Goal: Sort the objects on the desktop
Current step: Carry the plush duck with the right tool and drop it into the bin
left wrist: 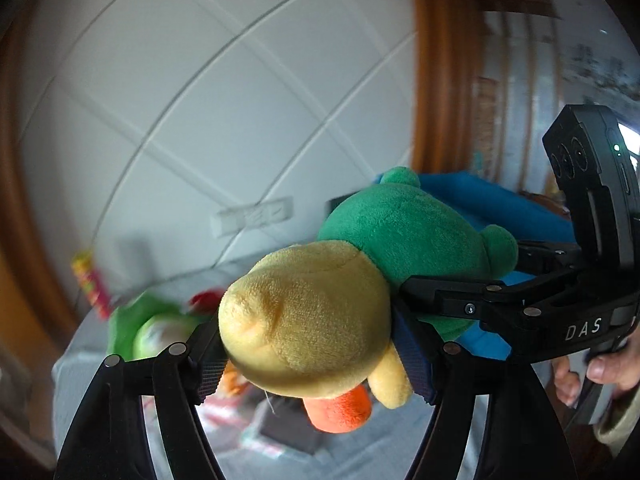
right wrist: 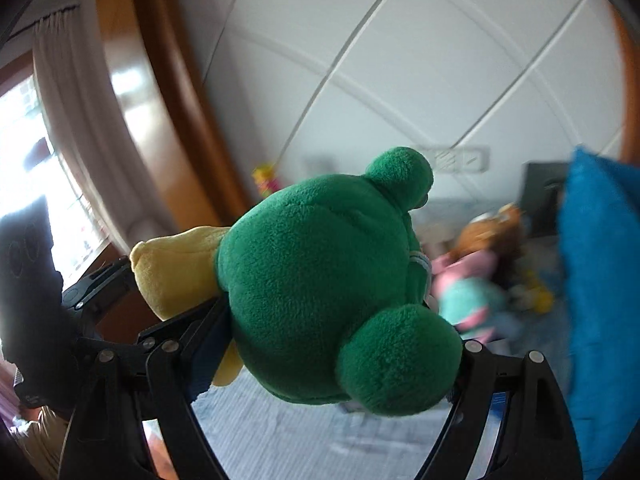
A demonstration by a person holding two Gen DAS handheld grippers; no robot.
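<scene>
A plush toy with a green head (left wrist: 400,220) and a yellow body (left wrist: 308,320) with an orange foot hangs in the air between both grippers. My left gripper (left wrist: 312,360) is shut on the yellow body. My right gripper (right wrist: 336,352) is shut on the green head (right wrist: 320,280). In the left wrist view the right gripper (left wrist: 424,300) comes in from the right and clamps the green part. The right wrist view shows the left gripper (right wrist: 168,320) at the left, against the yellow part (right wrist: 176,272).
Below lies a grey cloth-covered table (right wrist: 280,432) with blurred toys: a green one (left wrist: 136,328), a pink and teal one (right wrist: 472,300), a brown one (right wrist: 488,232). A blue cushion (right wrist: 600,300) stands close at the right. A hand (left wrist: 612,364) holds the right gripper. Behind is a white panelled wall (left wrist: 200,100).
</scene>
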